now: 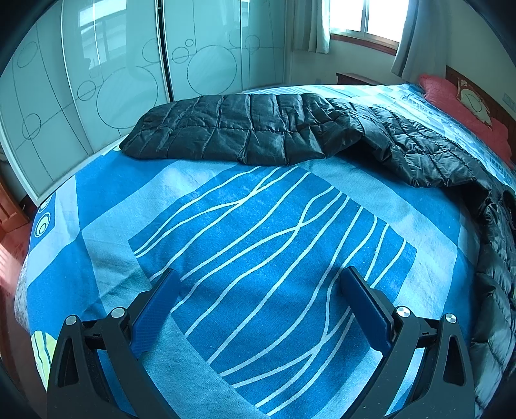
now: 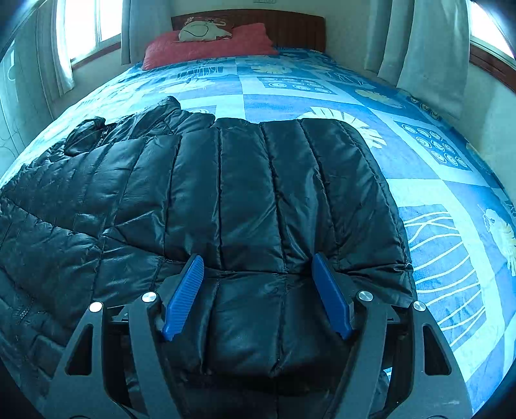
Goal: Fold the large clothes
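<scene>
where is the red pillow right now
The red pillow lies at the head of the bed against the wooden headboard, top centre in the right wrist view, well beyond the black jacket; a small cushion rests on it.

Left wrist view looks steeply down over the blue bedspread point(image 1: 258, 225), wardrobe at 11 o'clock, black jacket point(image 1: 245, 132) far at 12. Right wrist view sits close above that jacket, facing the headboard point(image 2: 274, 25) at 12. Both share jacket and bedspread.
</scene>
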`<state>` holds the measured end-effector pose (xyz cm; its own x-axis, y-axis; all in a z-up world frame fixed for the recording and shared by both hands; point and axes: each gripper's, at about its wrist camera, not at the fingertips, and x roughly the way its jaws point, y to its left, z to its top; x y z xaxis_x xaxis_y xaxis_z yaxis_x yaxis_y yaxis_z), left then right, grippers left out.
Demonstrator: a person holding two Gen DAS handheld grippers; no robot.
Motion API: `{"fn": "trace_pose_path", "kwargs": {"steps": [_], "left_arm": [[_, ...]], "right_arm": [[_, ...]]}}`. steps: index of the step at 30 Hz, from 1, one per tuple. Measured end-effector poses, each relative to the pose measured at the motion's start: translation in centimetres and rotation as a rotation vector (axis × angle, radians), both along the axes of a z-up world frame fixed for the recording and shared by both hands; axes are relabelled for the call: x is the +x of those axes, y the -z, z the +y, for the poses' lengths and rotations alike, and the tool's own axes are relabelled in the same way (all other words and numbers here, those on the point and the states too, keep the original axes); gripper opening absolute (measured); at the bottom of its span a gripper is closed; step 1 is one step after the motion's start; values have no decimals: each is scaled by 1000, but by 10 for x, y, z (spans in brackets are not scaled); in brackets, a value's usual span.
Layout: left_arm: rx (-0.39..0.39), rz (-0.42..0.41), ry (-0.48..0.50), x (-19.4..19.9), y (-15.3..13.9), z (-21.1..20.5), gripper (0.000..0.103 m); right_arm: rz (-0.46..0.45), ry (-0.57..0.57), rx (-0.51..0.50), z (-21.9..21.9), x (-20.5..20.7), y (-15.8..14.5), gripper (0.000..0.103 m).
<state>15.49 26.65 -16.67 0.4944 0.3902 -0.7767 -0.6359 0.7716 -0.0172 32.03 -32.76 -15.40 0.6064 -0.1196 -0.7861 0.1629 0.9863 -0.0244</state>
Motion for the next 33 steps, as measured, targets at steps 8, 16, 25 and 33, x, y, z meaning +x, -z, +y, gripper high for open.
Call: {"fn": "trace_pose_path", "kwargs": {"steps": [8,16,25,33], "left_arm": [[-113,-94,27,-6,-15,36,99],[-251,-264,-102,-11,-14,130,97],[-316,-409,-193,-9,-13,184,97],[-352,-518,-309,-29,-16,201,62]], "right_arm": [[-13,-1,1,0,-4,-1,70],[-16,-1,-19,2,-3,-2,70],[-20,-2,-36,3,-4,-3,70],[-20,-2,-42,3,-4,-3,70]]}}
